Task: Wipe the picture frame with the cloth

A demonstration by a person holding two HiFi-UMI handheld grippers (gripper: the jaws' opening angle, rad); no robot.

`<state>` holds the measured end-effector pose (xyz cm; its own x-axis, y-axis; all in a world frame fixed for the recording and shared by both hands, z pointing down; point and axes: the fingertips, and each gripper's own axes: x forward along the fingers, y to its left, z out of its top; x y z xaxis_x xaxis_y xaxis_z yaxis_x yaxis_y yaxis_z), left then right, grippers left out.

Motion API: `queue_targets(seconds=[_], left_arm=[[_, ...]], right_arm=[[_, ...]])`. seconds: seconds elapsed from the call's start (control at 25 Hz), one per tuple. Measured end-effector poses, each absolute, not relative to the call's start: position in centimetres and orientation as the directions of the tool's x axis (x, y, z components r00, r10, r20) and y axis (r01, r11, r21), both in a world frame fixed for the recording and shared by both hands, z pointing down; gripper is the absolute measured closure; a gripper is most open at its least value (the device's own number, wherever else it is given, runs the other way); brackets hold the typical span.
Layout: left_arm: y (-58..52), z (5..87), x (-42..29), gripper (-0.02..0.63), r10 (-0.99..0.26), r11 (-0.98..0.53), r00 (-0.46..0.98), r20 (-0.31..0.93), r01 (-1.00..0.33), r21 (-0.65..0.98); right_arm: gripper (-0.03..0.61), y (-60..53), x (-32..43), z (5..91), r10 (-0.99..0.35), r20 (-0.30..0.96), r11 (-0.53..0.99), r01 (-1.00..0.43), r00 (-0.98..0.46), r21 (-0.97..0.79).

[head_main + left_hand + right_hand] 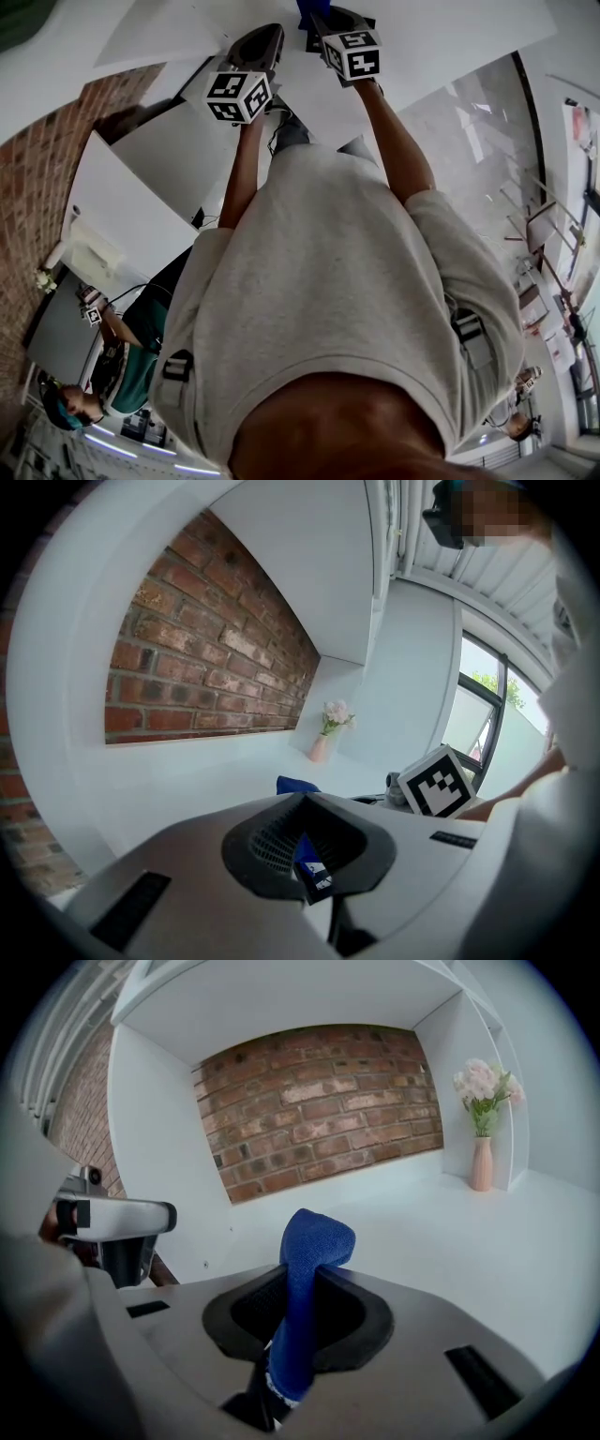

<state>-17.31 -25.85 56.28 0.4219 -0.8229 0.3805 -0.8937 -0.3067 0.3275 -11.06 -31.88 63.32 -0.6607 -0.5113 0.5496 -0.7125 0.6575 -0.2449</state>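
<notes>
No word, brand or number is legible anywhere. The marker cube [239, 97] bears only black-and-white squares.

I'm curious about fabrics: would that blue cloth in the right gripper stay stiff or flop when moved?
Probably floppy: the blue woven cloth bends over at its top above the right gripper. Likely light and grippy, since its nubbly weave sits pinched between the jaws.

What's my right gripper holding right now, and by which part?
The right gripper is shut on the blue cloth, pinching it at its lower end; the rest stands up above the jaws.
</notes>
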Motion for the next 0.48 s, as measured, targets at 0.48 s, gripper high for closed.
queue_targets(seconds=[0.48], left_arm=[[-26.4, 56.8, -16.2, 0.597, -0.808, -0.33, 0.442, 0.389, -0.887, 0.322]], right_arm=[[0.5, -31.6, -7.5, 66.2, -0.504, 0.624, 0.637, -0.745, -0.597, -0.199]])
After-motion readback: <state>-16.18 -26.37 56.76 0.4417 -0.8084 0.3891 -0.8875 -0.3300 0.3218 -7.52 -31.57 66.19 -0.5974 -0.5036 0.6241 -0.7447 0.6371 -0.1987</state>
